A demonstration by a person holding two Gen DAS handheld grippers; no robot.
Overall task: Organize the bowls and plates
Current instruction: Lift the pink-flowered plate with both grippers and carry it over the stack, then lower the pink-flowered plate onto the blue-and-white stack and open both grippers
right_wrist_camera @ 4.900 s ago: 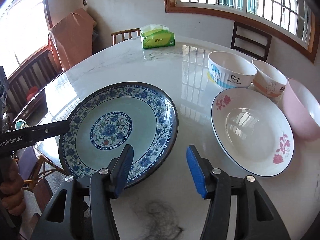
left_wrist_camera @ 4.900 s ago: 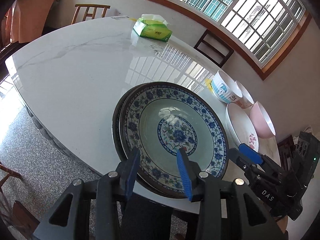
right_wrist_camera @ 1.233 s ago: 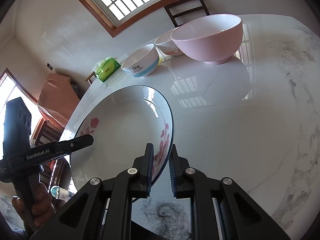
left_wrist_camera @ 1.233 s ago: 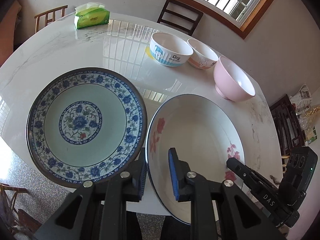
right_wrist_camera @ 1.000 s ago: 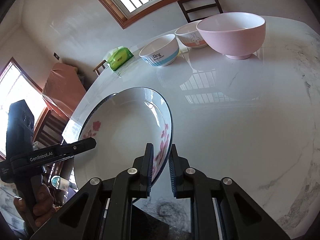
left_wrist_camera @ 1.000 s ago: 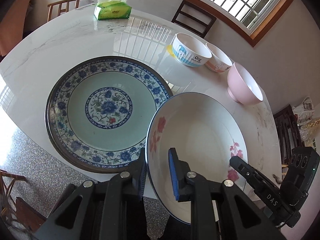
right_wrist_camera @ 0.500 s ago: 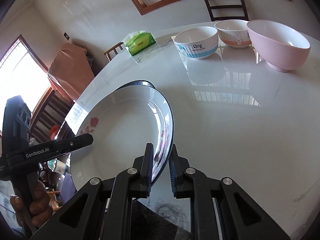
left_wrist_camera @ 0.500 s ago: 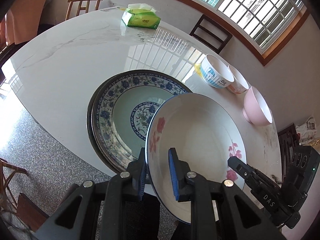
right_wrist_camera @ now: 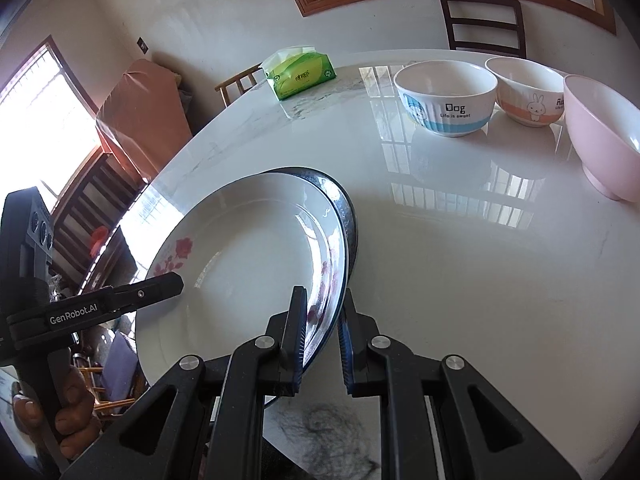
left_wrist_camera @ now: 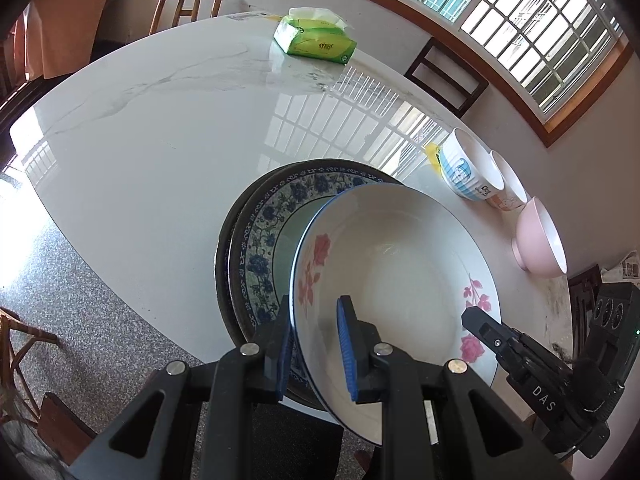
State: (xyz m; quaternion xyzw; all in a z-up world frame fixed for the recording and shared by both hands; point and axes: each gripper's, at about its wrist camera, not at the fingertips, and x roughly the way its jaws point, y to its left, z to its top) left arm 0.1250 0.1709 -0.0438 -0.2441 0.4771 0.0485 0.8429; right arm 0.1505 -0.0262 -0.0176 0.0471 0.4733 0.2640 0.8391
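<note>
Stacking step: both claws, left claw point(left_wrist_camera: 314, 354) and right claw point(right_wrist_camera: 322, 342), are clamped on opposite rims of the rose plate point(left_wrist_camera: 400, 264), held tilted over the blue-patterned plate point(left_wrist_camera: 260, 248) on the desk point(left_wrist_camera: 160, 152). Level it, centre it, lower gently, then open both claws together.

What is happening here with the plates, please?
A person holds a gripper in each hand, and both are clamped on the rim of the white rose plate: the left gripper and the right gripper at opposite sides. The plate is over the blue patterned plate on the marble table; contact is unclear. Three bowls stand apart near the far edge.
</note>
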